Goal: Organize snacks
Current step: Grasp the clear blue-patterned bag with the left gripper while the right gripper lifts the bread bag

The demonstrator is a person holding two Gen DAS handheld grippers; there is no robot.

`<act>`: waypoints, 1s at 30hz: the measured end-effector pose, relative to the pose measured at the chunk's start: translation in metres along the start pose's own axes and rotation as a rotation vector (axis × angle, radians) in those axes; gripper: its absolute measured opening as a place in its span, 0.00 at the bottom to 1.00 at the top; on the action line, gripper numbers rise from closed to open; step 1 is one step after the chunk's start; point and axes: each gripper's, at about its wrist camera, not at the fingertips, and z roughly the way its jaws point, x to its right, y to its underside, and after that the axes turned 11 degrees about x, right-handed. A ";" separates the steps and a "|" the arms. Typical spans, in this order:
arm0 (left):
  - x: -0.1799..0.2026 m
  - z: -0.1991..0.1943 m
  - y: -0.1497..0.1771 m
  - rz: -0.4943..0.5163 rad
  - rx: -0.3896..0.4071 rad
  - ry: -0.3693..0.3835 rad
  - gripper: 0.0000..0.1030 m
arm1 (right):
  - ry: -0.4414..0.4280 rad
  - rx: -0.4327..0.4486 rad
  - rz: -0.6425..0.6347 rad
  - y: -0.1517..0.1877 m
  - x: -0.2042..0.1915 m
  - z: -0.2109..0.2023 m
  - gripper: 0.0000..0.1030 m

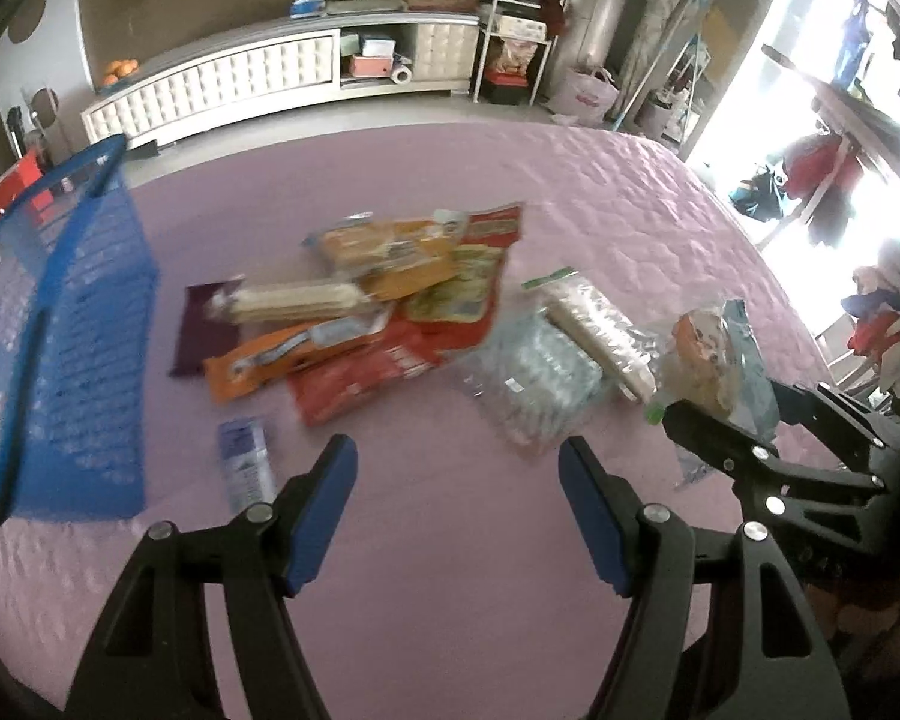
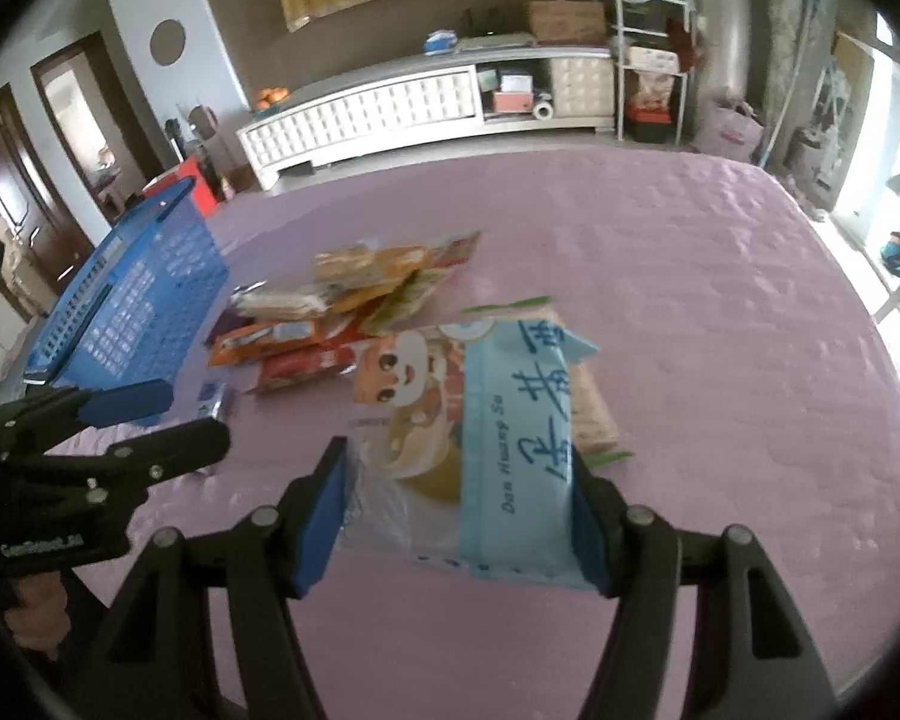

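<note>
My right gripper [image 2: 459, 516] clamps the light-blue pastry packet [image 2: 486, 438] for transfer to the blue basket [image 2: 144, 306]; my left gripper [image 1: 456, 510] stands apart, empty.

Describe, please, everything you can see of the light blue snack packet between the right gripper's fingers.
The light blue snack packet is soft plastic film, part clear, with a cartoon face, blue Chinese characters and "Dan Huang Su" printed on it. It sits between the right gripper pads, which press both its sides, over the pink bedspread.
</note>
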 end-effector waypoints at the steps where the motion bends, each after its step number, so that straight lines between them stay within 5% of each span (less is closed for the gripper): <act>1: 0.005 0.005 -0.002 -0.002 -0.006 0.005 0.66 | 0.006 0.003 0.002 0.000 0.004 0.000 0.67; 10: 0.036 0.057 -0.010 0.067 -0.075 0.032 0.66 | 0.041 0.009 0.033 0.001 0.041 0.012 0.68; 15: 0.033 0.086 -0.018 -0.032 -0.120 0.047 0.66 | 0.055 0.005 0.020 0.000 0.054 0.019 0.68; 20: 0.037 0.107 -0.022 -0.083 -0.146 0.023 0.66 | 0.052 -0.003 0.024 0.000 0.062 0.028 0.68; 30: 0.048 0.138 -0.018 -0.001 -0.163 -0.065 0.68 | 0.055 -0.046 0.011 0.005 0.068 0.047 0.68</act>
